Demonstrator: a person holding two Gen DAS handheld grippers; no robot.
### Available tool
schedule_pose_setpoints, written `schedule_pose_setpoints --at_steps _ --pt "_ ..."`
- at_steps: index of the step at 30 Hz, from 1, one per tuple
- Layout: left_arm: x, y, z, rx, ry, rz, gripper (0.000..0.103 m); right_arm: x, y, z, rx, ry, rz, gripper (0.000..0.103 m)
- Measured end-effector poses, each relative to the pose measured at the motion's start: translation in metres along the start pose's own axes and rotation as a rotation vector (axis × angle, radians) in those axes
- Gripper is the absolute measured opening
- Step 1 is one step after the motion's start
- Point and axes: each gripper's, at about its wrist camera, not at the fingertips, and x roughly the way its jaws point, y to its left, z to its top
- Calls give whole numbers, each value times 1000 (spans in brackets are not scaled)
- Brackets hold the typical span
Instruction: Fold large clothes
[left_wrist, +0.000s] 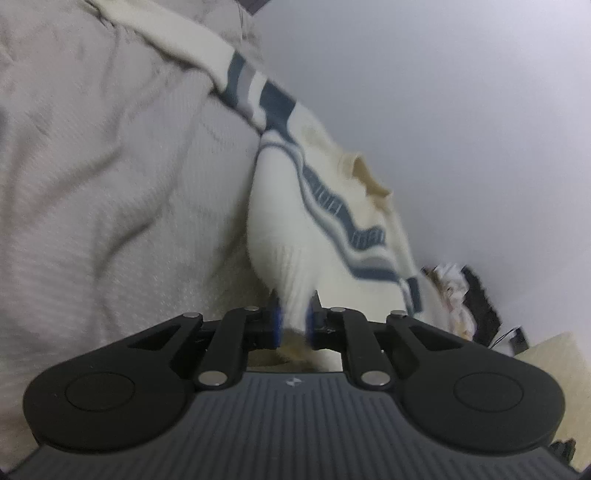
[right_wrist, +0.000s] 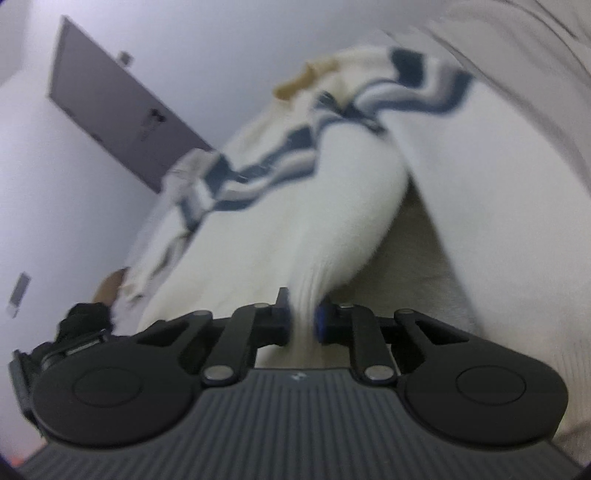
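The cream knit sweater (left_wrist: 291, 236) with navy stripes, draped over the grey bedspread (left_wrist: 110, 155) toward twelve o'clock, looks soft, floppy and fairly heavy; left gripper (left_wrist: 294, 321) and right gripper (right_wrist: 303, 319) each pinch its ribbed hem.

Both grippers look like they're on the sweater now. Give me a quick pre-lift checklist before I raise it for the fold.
1. Left gripper shut on the cream sweater: ok.
2. Right gripper shut on the sweater: ok.
3. Both grips on the ribbed hem: cannot tell, blurred.
4. Collar at the far end from the grippers: ok.
5. Sweater flat between grips: not ok, it bunches.
6. Bedspread caught in either grip: cannot tell.
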Motion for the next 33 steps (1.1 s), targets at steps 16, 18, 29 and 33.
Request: schedule_pose_setpoints --at_steps 16,18,29,33 --pt "-45 13 -5 87 72 225 16 -10 27 -53 -88 228 -76 18" --pt "-40 14 -6 98 82 243 22 -3 22 -52 -52 257 -89 19" --pt "-56 -19 -13 235 17 166 71 -57 8 -15 8 163 -122 61" --pt "-54 -44 -29 364 20 128 73 -76 -2 17 -38 73 -189 61"
